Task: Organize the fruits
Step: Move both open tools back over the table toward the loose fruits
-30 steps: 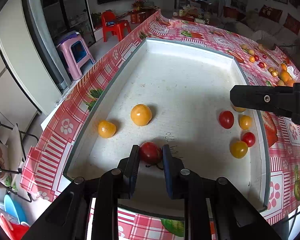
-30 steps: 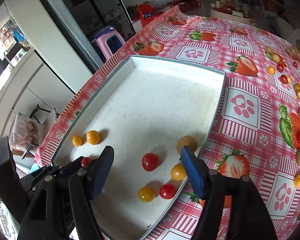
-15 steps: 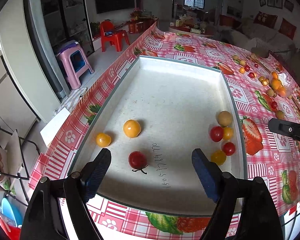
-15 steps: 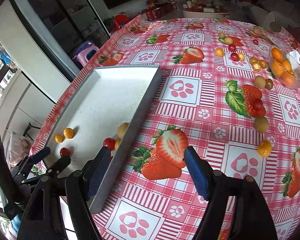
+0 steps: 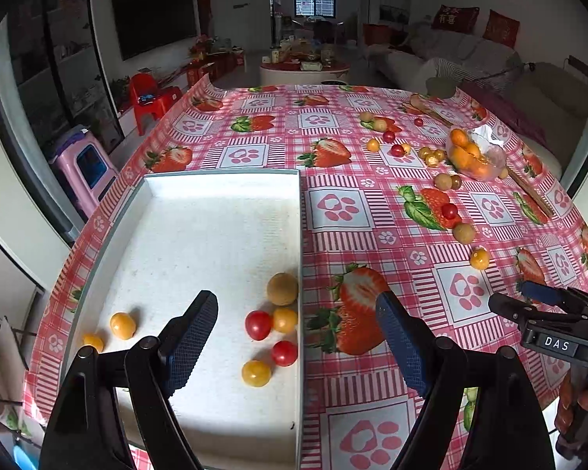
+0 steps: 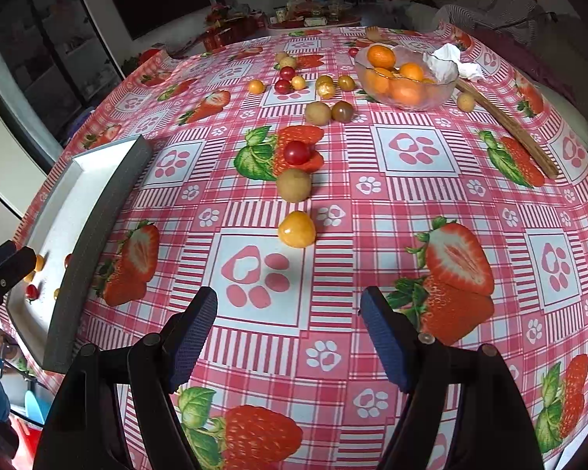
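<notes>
Hanging with jaws wide and empty, the left gripper (image 5: 296, 337) straddled the white tray's (image 5: 200, 235) wall; the right gripper (image 6: 288, 337), likewise agape, faced a yellow cherry tomato (image 6: 296, 229) at twelve o'clock.

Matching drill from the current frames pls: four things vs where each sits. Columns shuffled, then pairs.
Things:
1. oranges
2. red tomato
3. brown round fruit
4. wooden stick

Places:
A. inside the tray, against its right wall
B. on a printed strawberry on the tablecloth
C. in the glass bowl
D. flat on the cloth, right of the bowl

Pairs: 1-C, 2-B, 3-A, 4-D
</notes>
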Action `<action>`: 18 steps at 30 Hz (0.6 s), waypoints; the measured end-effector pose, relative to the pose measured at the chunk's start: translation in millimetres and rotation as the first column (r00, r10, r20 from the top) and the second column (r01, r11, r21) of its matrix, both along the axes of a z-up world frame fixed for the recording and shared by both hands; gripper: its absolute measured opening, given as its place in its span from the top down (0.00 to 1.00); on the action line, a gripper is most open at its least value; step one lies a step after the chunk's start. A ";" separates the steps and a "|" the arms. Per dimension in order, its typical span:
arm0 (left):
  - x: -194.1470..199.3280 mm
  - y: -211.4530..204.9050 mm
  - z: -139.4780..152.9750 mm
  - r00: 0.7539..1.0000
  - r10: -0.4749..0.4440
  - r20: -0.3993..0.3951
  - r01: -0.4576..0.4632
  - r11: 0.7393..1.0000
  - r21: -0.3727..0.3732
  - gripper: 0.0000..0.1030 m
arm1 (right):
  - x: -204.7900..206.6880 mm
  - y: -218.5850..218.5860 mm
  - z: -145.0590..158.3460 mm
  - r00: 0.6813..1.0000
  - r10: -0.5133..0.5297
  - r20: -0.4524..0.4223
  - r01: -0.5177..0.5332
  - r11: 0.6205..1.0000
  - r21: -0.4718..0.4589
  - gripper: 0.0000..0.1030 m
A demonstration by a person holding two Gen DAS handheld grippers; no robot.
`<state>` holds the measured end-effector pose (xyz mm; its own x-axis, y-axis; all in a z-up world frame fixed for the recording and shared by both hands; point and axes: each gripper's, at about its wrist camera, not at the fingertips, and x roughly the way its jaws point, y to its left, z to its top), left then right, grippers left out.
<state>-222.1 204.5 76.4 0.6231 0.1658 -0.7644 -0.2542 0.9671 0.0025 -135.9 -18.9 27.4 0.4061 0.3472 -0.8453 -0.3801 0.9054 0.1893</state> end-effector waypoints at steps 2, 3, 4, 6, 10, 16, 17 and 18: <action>17.5 -12.3 -1.1 0.999 -0.038 -0.010 0.038 0.999 -0.019 0.19 | 0.1 -10.4 -3.5 1.000 -0.017 0.002 0.017 1.000 -0.006 0.23; 27.5 -18.5 -2.7 0.998 -0.058 -0.020 0.058 0.998 -0.032 0.19 | 0.1 -14.8 -4.9 1.000 -0.025 0.001 0.025 1.000 -0.006 0.23; 37.4 -24.9 -5.0 0.997 -0.078 -0.029 0.076 0.996 -0.046 0.19 | -0.3 -18.7 -6.6 0.999 -0.033 -0.001 0.033 0.999 -0.003 0.23; 59.5 -40.4 -10.3 0.992 -0.117 -0.043 0.114 0.991 -0.069 0.19 | -0.7 -24.6 -9.5 0.999 -0.044 -0.005 0.044 0.999 0.000 0.23; 101.4 -68.7 -20.1 0.981 -0.184 -0.065 0.178 0.980 -0.088 0.19 | -4.9 -26.8 -10.2 0.999 -0.043 0.016 0.043 0.999 -0.009 0.23; 155.6 -100.3 -36.9 0.962 -0.250 -0.108 0.241 0.966 -0.091 0.19 | -8.9 -24.7 -11.4 0.998 -0.028 0.054 0.030 0.999 -0.023 0.23; 162.9 -103.6 -40.8 0.960 -0.253 -0.117 0.244 0.966 -0.090 0.19 | -9.0 -24.6 -11.5 0.998 -0.029 0.059 0.030 0.999 -0.023 0.23; 168.9 -105.5 -45.4 0.959 -0.254 -0.128 0.244 0.965 -0.093 0.19 | -8.6 -24.0 -11.4 0.998 -0.029 0.063 0.031 0.999 -0.022 0.23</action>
